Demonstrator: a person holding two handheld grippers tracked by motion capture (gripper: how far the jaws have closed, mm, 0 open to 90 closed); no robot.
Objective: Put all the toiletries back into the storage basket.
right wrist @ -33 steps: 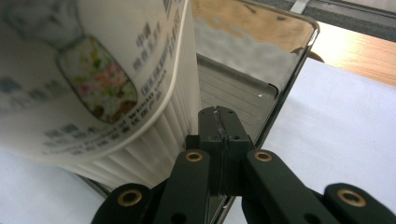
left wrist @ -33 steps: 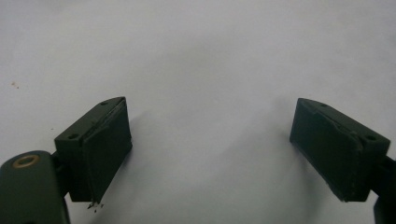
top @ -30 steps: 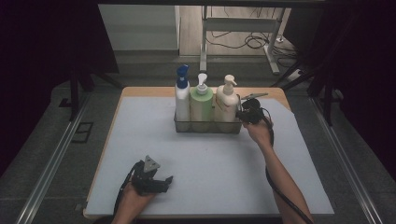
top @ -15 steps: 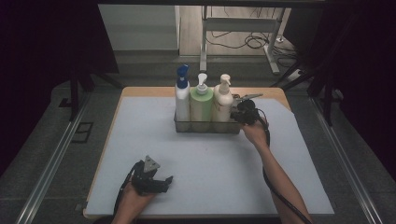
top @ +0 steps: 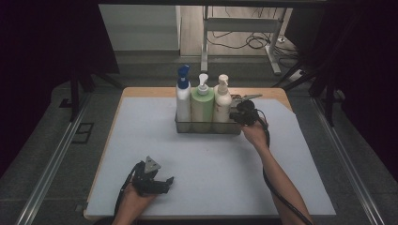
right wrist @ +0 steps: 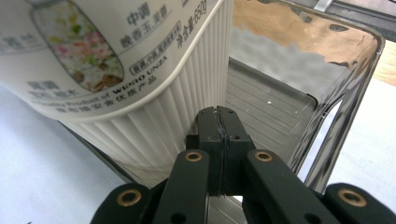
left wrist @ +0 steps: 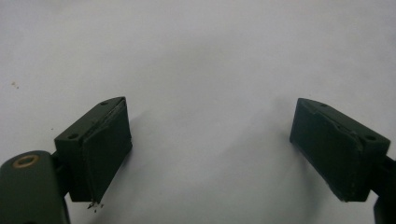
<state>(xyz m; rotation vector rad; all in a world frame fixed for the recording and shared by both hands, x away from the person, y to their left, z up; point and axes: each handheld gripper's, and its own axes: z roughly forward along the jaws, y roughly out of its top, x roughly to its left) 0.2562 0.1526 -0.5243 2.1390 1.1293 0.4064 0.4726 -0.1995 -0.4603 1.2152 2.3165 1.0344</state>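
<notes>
In the high view, the left gripper (top: 162, 180) sits at the lower left of the frame, held in the person's left hand (top: 133, 199) low over the pale table mat (top: 141, 131). Its own view shows the two black jaws spread wide apart, released, with nothing but bare white mat (left wrist: 201, 70) between them.

At the centre of the high view, toward the top of the mat, a clear rectangular caddy (top: 206, 127) holds three pump bottles standing upright in a row: a white bottle with a blue pump (top: 183, 96) at the left, a green bottle (top: 202, 101) in the middle, and a cream bottle (top: 222, 101) at the right.

Just right of the caddy, the right gripper (top: 237, 117) is held in the person's right hand (top: 256, 133), pressed up against the caddy's right end beside the cream bottle. In the right gripper view the jaws are clenched together, pads meeting with nothing visible between them. The tip sits at the ribbed base of the cream bottle (right wrist: 154, 93), whose flowered label fills the upper left, while the caddy wall (right wrist: 336, 107) curves around the right of the frame. I cannot tell whether the tip touches the bottle.
</notes>
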